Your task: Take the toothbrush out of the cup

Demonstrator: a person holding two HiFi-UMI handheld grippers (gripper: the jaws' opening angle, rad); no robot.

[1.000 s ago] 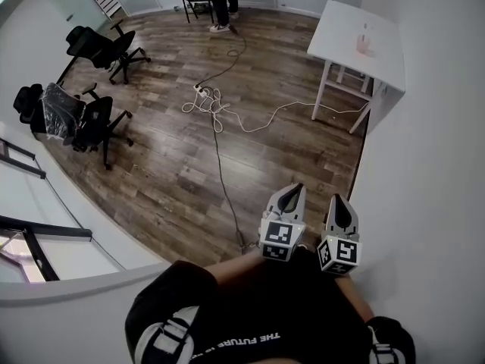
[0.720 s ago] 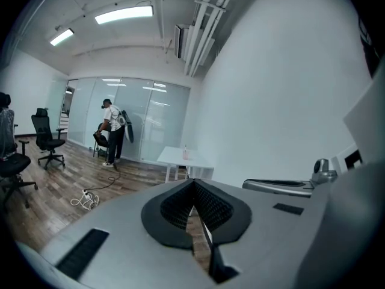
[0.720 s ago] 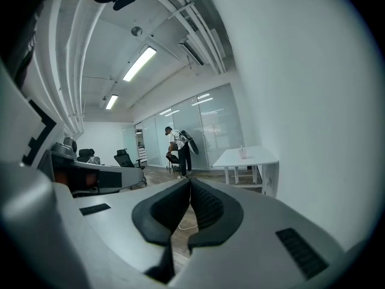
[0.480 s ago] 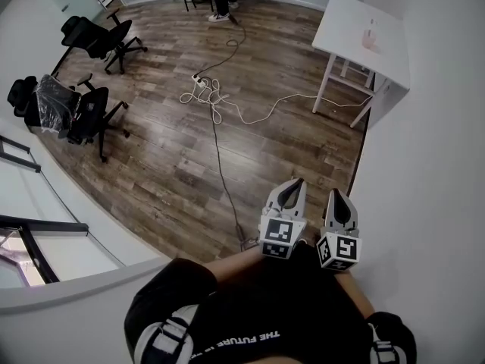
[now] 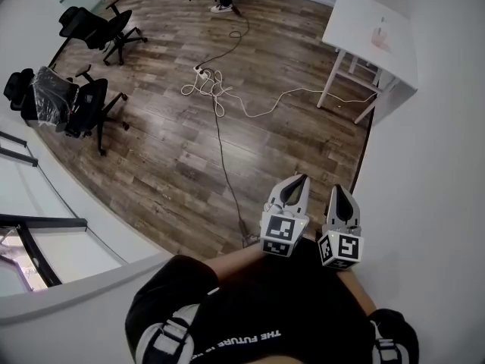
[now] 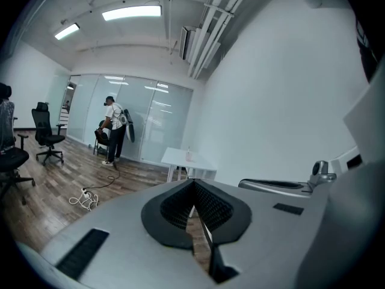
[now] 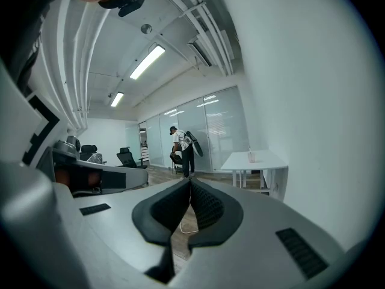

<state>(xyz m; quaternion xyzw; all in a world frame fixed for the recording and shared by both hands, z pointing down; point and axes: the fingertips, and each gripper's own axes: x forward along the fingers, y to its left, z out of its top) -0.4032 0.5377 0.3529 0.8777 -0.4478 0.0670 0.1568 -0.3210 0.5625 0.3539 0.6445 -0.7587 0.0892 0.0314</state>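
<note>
A small pink cup [image 5: 379, 36] with a thin stick-like thing in it stands on a white table [image 5: 362, 14] far off at the top right of the head view. The cup also shows small in the left gripper view [image 6: 189, 155] and in the right gripper view [image 7: 251, 156]. Whether the thin thing is the toothbrush is too small to tell. My left gripper [image 5: 298, 182] and right gripper [image 5: 339, 192] are held side by side close to my body, far from the table. Both are shut with nothing between the jaws, as the left gripper [image 6: 194, 183] and right gripper [image 7: 190, 182] show in their own views.
A white cable with a power strip [image 5: 206, 92] trails across the wooden floor between me and the table. Black office chairs [image 5: 83, 105] stand at the left. A person [image 6: 114, 137] stands by a chair at the glass wall. A white wall [image 5: 432, 188] runs along the right.
The head view has shifted: table and cup sit a little further right and up in it. Both grippers stay shut, side by side in front of my body.
</note>
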